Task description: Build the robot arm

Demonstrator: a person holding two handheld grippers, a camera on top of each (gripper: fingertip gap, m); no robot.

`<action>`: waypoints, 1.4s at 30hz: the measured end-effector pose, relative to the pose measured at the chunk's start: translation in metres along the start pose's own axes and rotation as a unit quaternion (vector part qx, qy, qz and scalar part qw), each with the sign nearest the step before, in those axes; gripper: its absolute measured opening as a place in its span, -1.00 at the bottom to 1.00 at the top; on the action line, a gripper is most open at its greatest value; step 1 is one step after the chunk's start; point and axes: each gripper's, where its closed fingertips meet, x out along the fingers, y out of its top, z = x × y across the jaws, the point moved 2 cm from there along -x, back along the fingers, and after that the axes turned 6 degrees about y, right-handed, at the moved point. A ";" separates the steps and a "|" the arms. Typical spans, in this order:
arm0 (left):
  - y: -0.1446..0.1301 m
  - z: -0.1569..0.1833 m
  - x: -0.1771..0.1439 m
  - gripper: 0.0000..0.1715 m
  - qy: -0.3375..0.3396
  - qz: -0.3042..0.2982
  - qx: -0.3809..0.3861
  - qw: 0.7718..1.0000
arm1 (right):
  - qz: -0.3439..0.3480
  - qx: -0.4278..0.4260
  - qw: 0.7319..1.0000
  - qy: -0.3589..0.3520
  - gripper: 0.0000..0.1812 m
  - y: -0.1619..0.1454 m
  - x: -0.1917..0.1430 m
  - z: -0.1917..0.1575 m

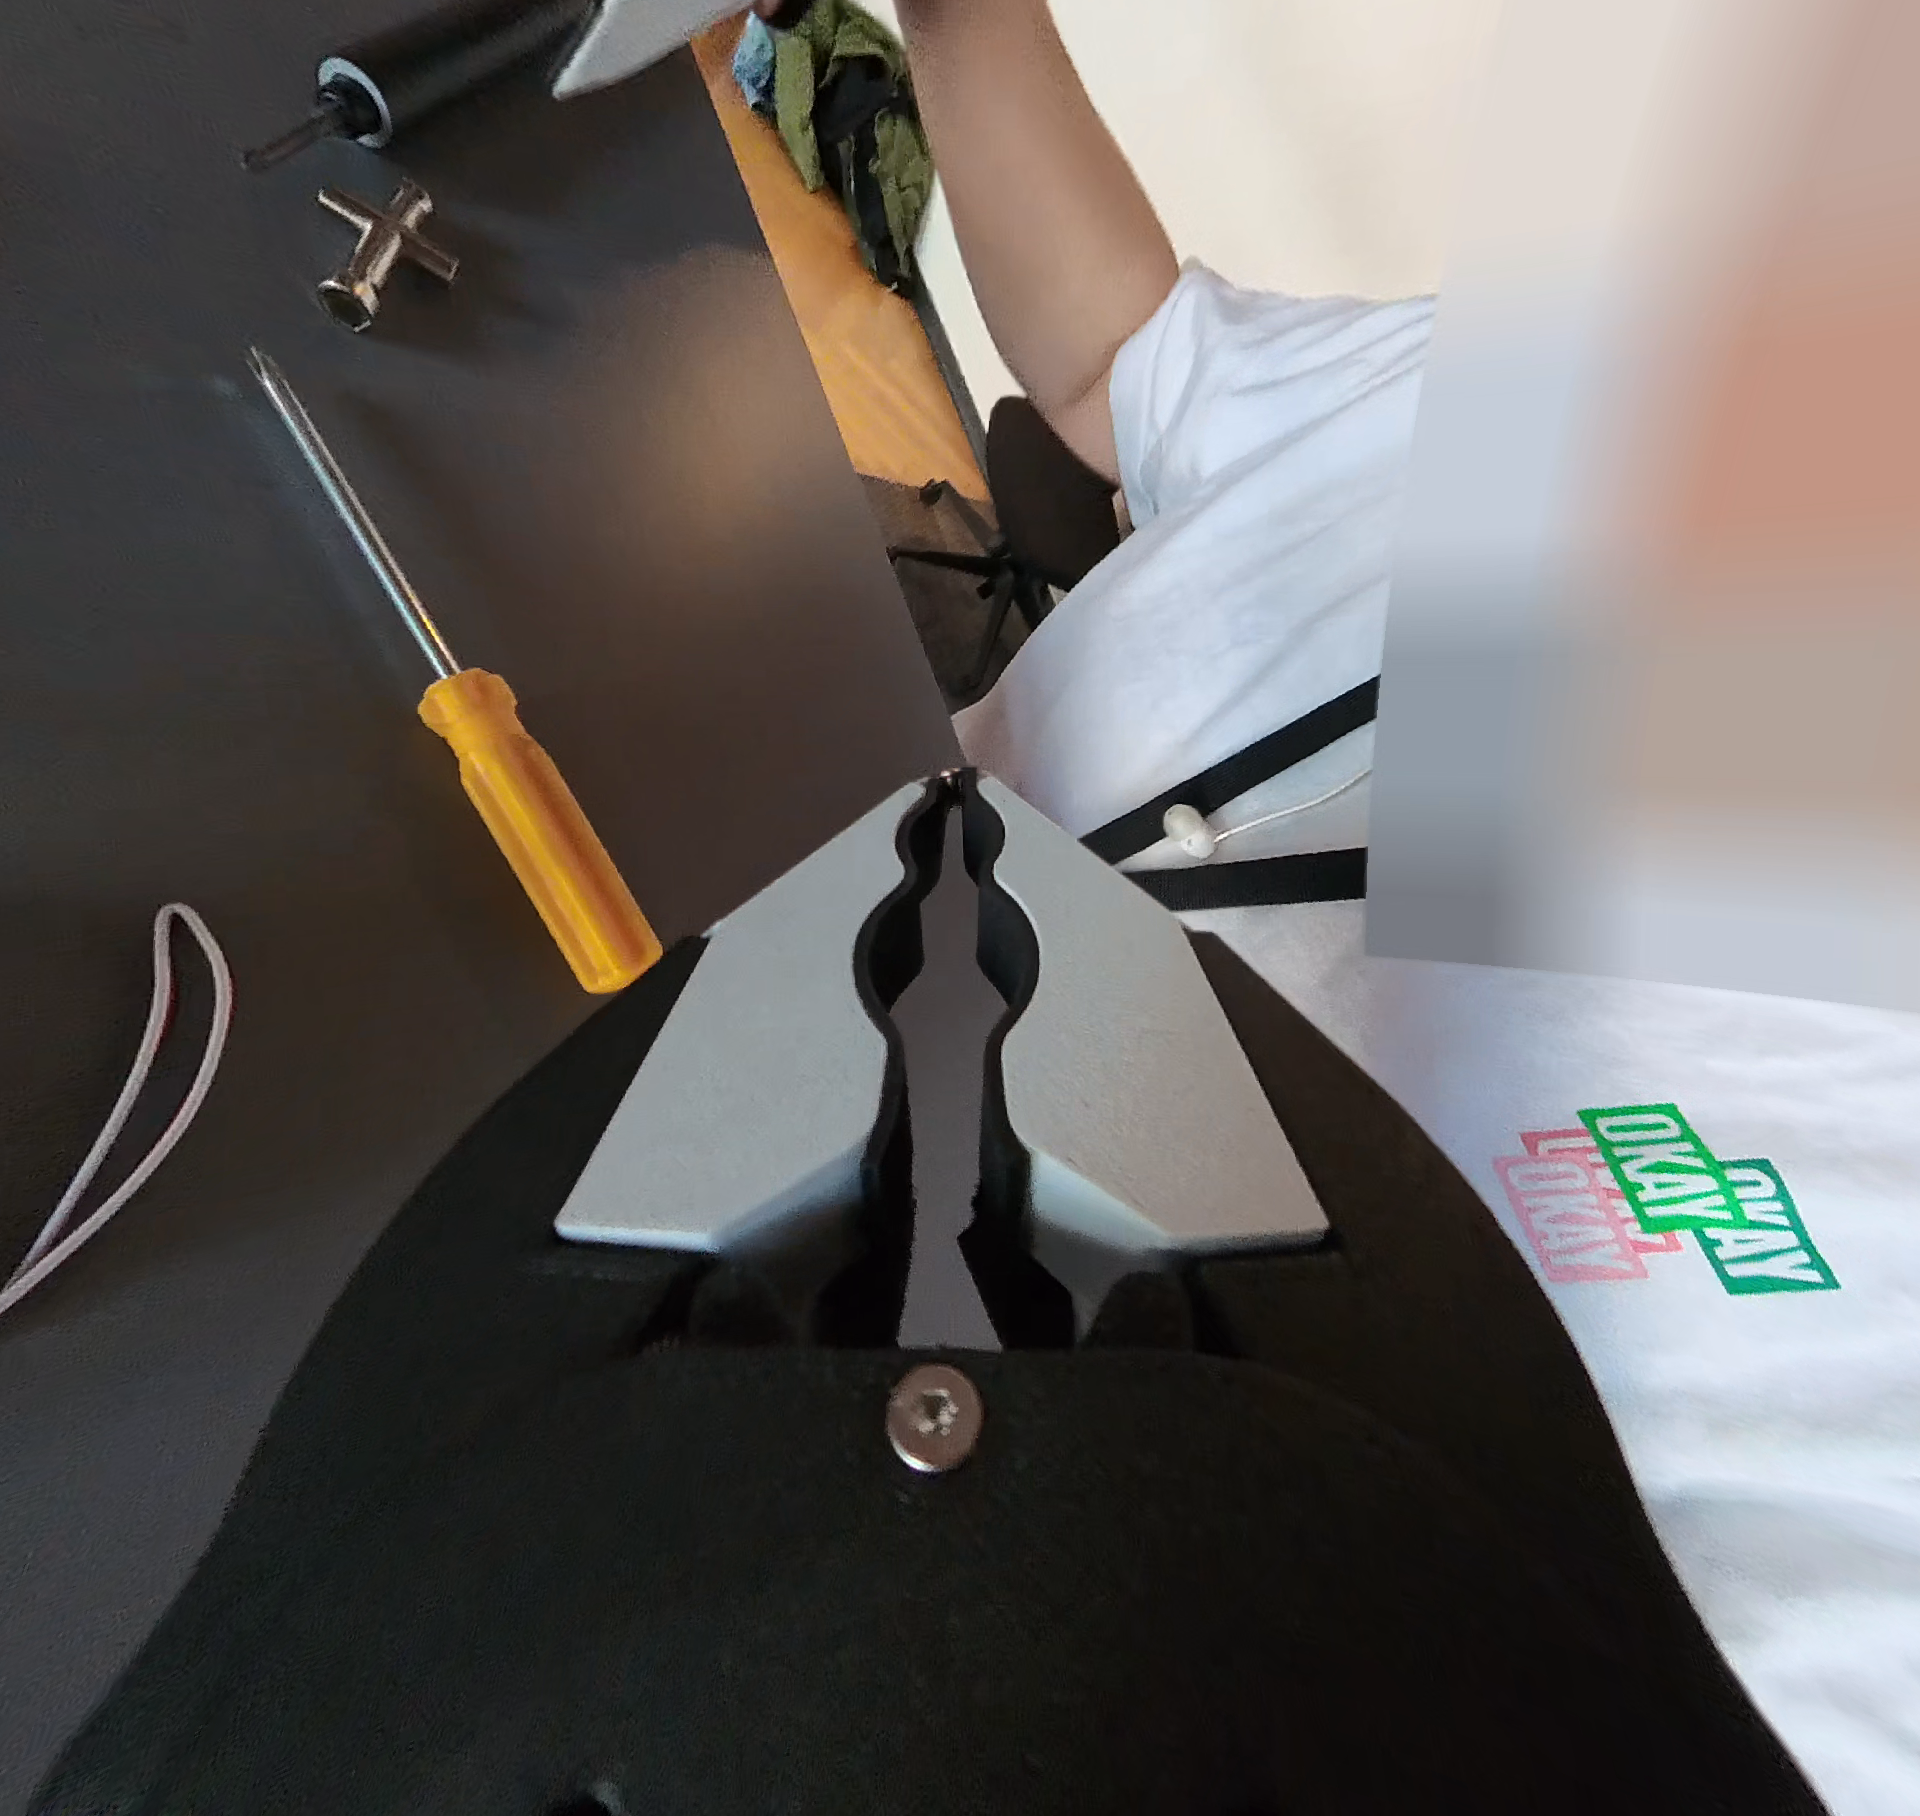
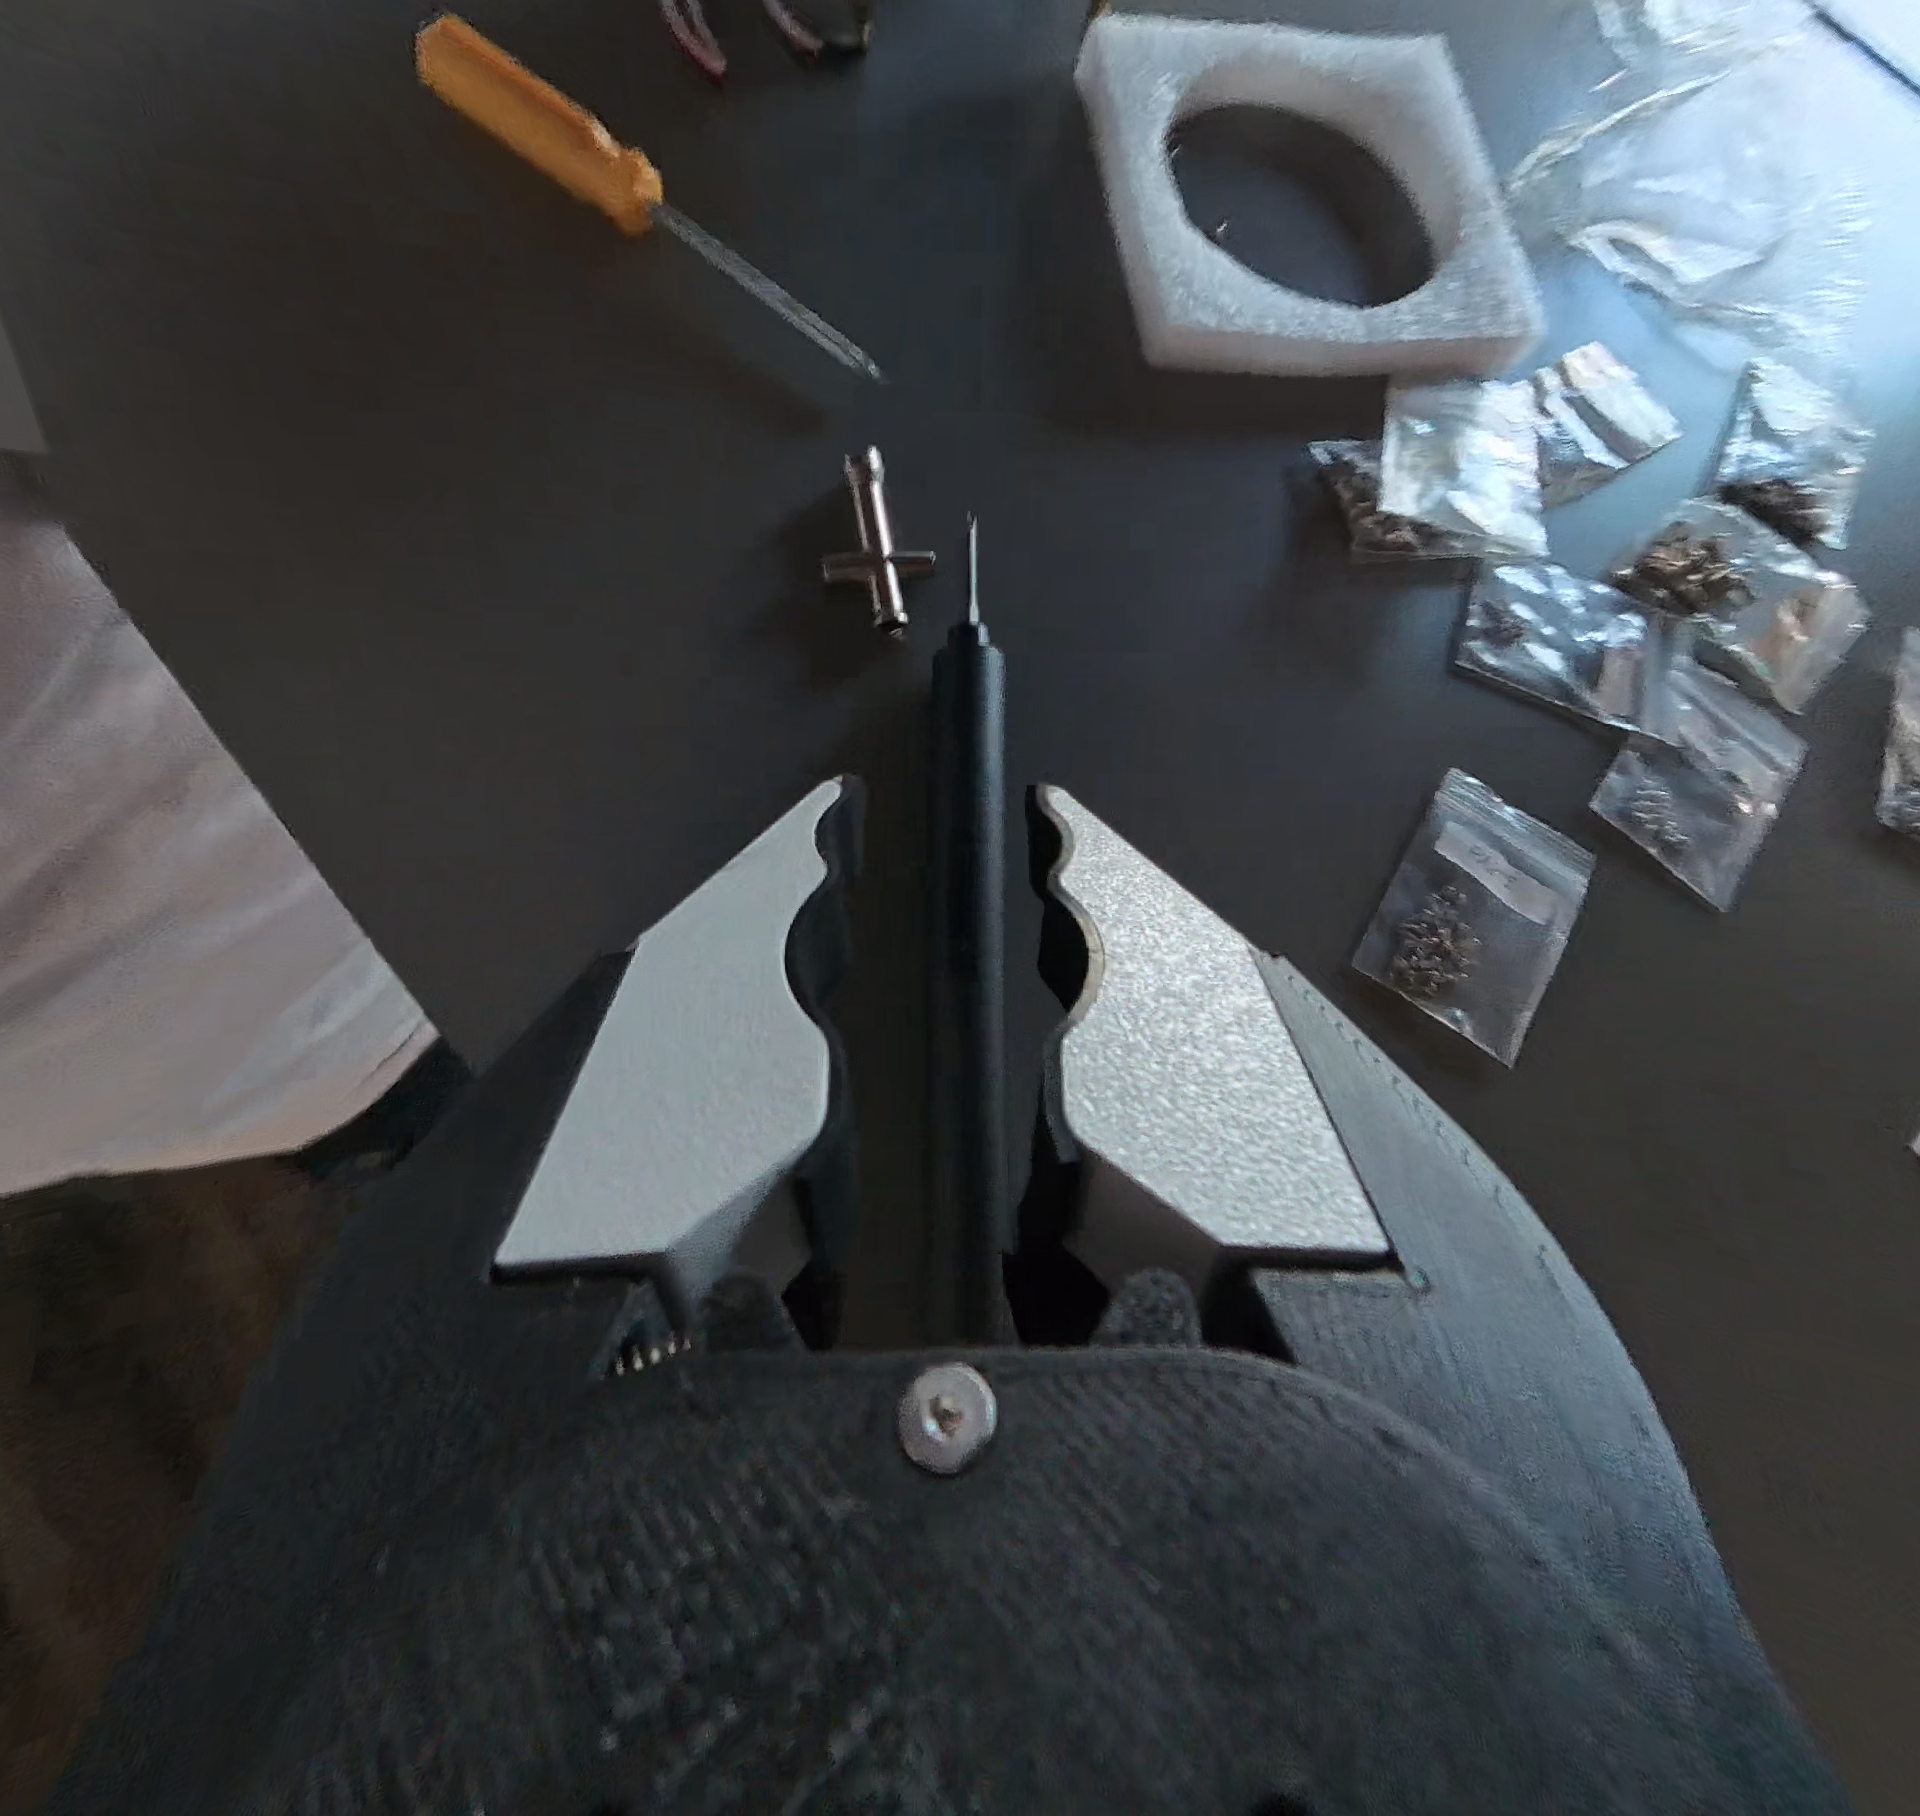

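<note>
My right gripper is open, low over the dark table. Its two fingers flank a slim black precision screwdriver, whose thin tip points away from me. The fingers stand apart from it on both sides. A small metal cross wrench lies just past the tip, and an orange-handled screwdriver lies farther off to the left. My left gripper is shut at the table's near edge, with a tiny shiny speck at its tips that I cannot identify. The left wrist view also shows the orange screwdriver, the cross wrench, the black screwdriver and the right gripper.
A white foam block with a round hole sits at the far right. Several small clear bags of hardware and crumpled plastic wrap lie beside it. Wires lie at the back. A person in a white shirt sits at the table's edge. The left gripper's tips are roughly 25 cm from the right gripper's. Between my right fingertips and the small metal cross wrench there is roughly 6 cm.
</note>
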 end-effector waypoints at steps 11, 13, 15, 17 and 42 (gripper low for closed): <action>-0.010 -0.010 -0.013 -0.99 0.015 -0.036 0.010 0.999 | -0.057 -0.054 0.997 0.012 -0.82 -0.010 0.018 -0.002; -0.014 -0.009 -0.015 -0.99 0.007 -0.050 0.022 0.999 | -0.045 -0.100 0.994 -0.016 -0.82 0.006 0.019 -0.011; -0.017 -0.006 -0.016 -1.00 -0.006 -0.062 0.026 0.998 | -0.010 -0.145 0.988 -0.045 -0.82 0.032 0.016 -0.021; -0.015 -0.002 -0.018 -1.00 -0.034 -0.059 0.024 0.997 | 0.030 -0.191 0.979 -0.068 -0.83 0.060 0.013 -0.034; -0.017 0.001 -0.017 -1.00 -0.110 -0.038 -0.017 0.993 | 0.044 -0.347 0.934 -0.065 -0.83 0.117 0.071 -0.111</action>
